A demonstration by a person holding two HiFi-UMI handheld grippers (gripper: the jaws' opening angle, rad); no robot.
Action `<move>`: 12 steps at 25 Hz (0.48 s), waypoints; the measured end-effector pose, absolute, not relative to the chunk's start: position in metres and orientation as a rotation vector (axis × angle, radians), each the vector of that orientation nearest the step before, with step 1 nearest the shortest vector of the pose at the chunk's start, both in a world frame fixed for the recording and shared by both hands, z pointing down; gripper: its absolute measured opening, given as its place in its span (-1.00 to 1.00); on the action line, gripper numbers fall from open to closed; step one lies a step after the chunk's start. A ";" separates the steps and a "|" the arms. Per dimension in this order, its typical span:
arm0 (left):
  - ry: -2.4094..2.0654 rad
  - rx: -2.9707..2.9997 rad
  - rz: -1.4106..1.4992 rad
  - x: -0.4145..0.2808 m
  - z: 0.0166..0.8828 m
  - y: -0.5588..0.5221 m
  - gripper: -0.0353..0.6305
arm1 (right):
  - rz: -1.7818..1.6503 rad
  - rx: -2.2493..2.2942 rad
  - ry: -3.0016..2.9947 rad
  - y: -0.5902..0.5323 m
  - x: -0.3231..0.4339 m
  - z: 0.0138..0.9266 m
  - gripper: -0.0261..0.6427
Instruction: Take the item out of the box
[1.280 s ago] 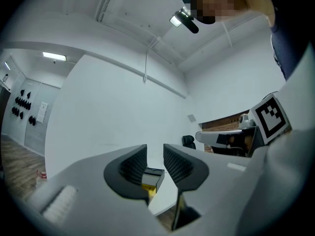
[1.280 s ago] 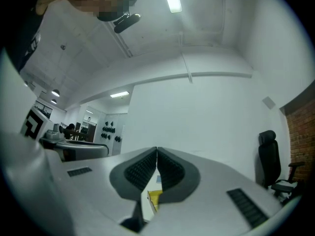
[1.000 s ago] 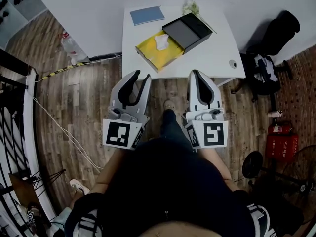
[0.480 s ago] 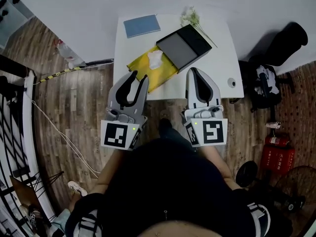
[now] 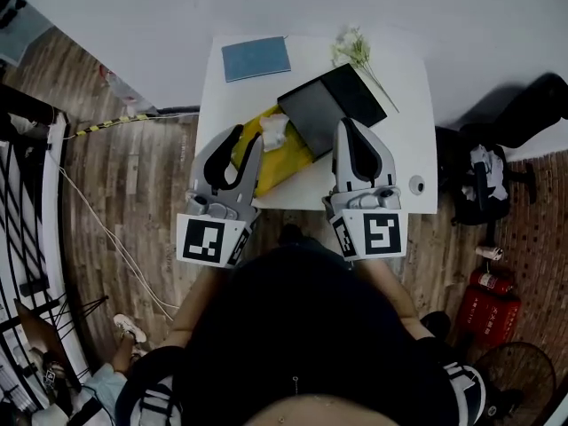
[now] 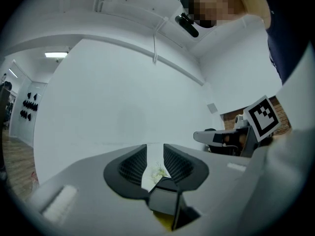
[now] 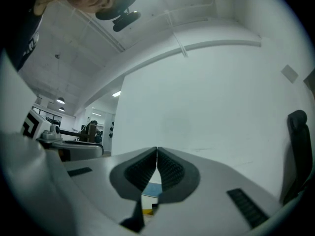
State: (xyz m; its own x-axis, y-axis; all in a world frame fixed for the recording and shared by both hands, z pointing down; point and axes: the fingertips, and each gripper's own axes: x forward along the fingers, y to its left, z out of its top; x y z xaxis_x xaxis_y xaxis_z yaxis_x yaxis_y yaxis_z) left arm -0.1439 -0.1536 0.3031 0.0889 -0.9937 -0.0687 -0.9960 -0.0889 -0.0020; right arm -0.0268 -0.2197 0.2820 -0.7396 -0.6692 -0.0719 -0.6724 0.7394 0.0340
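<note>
Here the white crumpled item (image 5: 273,131) is lying in the flat yellow open box (image 5: 288,160), which is sitting toward the near-left corner of the white counter (image 5: 408,105). The black lid with a grey inner face (image 5: 328,109) is lying just beside the box, toward the counter's middle, and appears to overlap its right end. The left gripper (image 5: 248,135) is hovering over the near edge of the counter with its jaws spread and nothing between them, and it is pointing at the item. The right gripper (image 5: 346,124) is hovering beside the lid with its jaws pressed together and empty.

The step in hand is judged to be the approach. To do it well, the left jaws should be coming down astride the item's raised crumple and closing gently, since it looks soft and light. The right gripper could be steadying the box rim, lest the box lift along with the item. The blue notebook (image 5: 256,58) in the far-left corner and the sprig of pale flowers (image 5: 355,50) at the far edge are lying well apart from this work.
</note>
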 end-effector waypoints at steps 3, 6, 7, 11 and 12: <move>2.123 -2.274 0.043 -0.146 0.310 -0.173 -0.56 | 0.079 -1.071 2.894 -0.241 -0.031 0.285 -0.89; 2.139 -2.256 0.028 -0.148 0.312 -0.190 -0.56 | 0.066 -1.034 2.912 -0.260 -0.035 0.289 -0.89; 2.150 -2.250 0.018 -0.149 0.314 -0.195 -0.56 | 0.060 -1.023 2.918 -0.266 -0.036 0.291 -0.89; 2.180 -2.238 -0.003 -0.151 0.321 -0.207 -0.56 | 0.038 -0.986 2.933 -0.283 -0.040 0.296 -0.89; 2.187 -2.236 -0.010 -0.152 0.323 -0.209 -0.56 | 0.034 -0.978 2.936 -0.286 -0.041 0.297 -0.89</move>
State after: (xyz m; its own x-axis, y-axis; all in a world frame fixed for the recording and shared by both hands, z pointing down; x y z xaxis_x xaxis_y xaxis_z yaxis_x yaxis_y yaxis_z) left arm -0.1521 -0.2088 0.3225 0.0222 -0.9997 -0.0050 -0.9996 -0.0221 -0.0147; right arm -0.0411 -0.2855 0.2974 -0.7992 -0.5990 -0.0508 -0.6000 0.8000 0.0059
